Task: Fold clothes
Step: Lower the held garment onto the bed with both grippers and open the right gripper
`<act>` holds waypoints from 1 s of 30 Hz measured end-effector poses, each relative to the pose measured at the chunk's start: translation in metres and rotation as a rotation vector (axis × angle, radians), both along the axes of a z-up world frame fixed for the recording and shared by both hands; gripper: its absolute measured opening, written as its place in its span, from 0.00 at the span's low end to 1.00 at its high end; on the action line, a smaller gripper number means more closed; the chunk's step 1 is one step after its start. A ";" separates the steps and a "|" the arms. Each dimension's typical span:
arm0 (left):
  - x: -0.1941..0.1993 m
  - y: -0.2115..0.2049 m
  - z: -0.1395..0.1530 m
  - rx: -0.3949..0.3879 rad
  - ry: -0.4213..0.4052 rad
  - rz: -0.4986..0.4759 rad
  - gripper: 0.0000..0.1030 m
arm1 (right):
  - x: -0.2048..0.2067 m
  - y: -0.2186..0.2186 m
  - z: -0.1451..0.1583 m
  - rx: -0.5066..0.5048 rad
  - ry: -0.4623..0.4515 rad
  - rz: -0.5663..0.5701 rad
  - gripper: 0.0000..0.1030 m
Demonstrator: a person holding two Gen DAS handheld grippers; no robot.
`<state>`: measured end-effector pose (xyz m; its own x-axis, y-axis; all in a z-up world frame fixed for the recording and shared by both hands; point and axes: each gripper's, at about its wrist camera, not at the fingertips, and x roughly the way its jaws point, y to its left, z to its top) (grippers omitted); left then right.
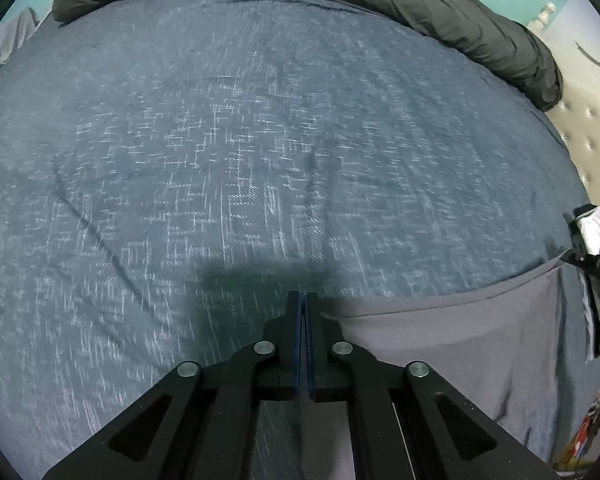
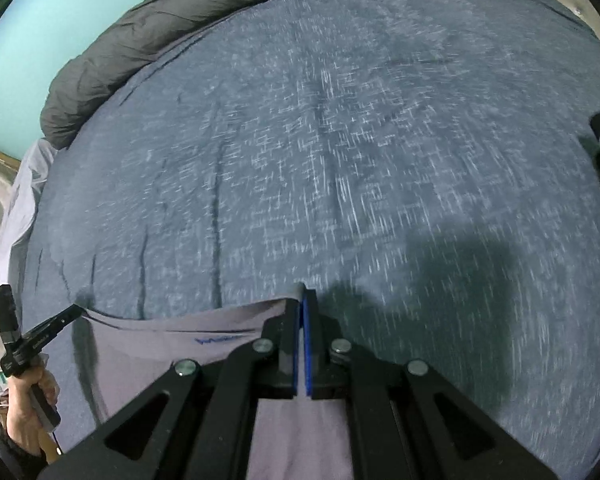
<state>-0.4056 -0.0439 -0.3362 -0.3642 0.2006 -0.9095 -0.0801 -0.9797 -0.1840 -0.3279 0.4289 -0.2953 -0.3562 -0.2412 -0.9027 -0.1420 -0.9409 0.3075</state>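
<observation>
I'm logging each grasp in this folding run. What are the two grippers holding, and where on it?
Both hold the grey garment by its top edge: left gripper and right gripper, one at each end.

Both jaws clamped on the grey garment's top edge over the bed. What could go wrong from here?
1. The grey garment is pinched only at its corners by the left gripper and right gripper; thin fabric may slip out.
2. The edge sags between them, so the fold may land crooked.
3. The blue bedspread is wrinkled, so creases may transfer.
</observation>
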 end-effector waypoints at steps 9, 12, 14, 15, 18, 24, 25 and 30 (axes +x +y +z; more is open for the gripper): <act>0.005 -0.013 -0.007 0.111 0.059 -0.010 0.00 | -0.017 0.001 -0.034 0.002 -0.040 0.028 0.02; 0.019 -0.007 -0.002 0.161 0.082 -0.047 0.01 | -0.017 0.010 -0.039 -0.042 -0.044 0.006 0.04; 0.028 -0.001 -0.002 0.168 0.088 -0.062 0.02 | -0.017 0.014 -0.038 -0.064 -0.042 0.012 0.09; 0.032 0.001 -0.003 0.174 0.086 -0.073 0.03 | -0.017 0.016 -0.038 -0.074 -0.040 0.014 0.16; 0.037 0.006 -0.011 0.172 0.077 -0.094 0.11 | -0.015 0.022 -0.030 -0.101 -0.021 -0.002 0.48; 0.035 0.007 -0.022 0.193 0.071 -0.099 0.11 | -0.008 0.032 -0.010 -0.110 0.031 0.027 0.53; 0.036 0.007 -0.022 0.192 0.067 -0.097 0.11 | -0.007 0.033 -0.010 -0.110 0.031 0.034 0.55; 0.040 0.012 -0.023 0.143 0.087 -0.128 0.06 | -0.007 0.038 -0.017 -0.093 -0.031 0.020 0.62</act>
